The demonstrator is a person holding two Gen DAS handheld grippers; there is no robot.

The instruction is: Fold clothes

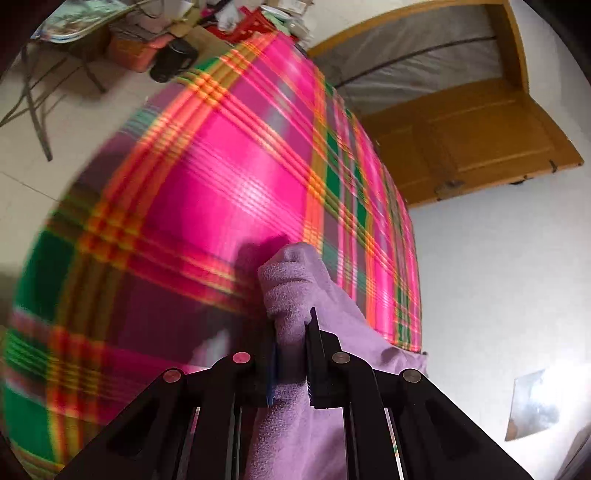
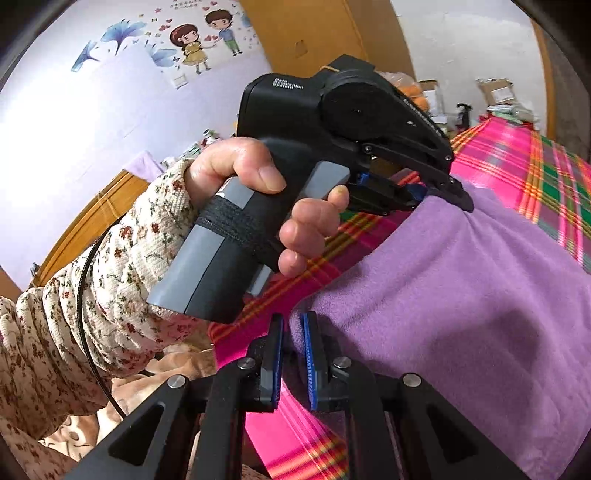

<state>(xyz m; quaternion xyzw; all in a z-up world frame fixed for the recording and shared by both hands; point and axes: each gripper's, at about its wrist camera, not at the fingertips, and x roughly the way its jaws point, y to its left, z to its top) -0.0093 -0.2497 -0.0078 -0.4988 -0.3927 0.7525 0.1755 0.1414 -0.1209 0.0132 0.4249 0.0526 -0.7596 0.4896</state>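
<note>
A purple fleece garment is held up above a bed with a pink, green and orange plaid sheet. In the left wrist view my left gripper is shut on a bunched fold of the purple fleece garment, and the plaid sheet behind it is blurred. In the right wrist view my right gripper pinches the garment's near edge between its blue pads. A hand in a floral sleeve holds the left gripper, clamped on the garment's upper edge.
A wooden door stands open past the bed's far side. Boxes, a red crate and a black pot crowd the floor beyond the bed's end. A beige blanket lies under the sleeve. Cartoon stickers decorate the wall.
</note>
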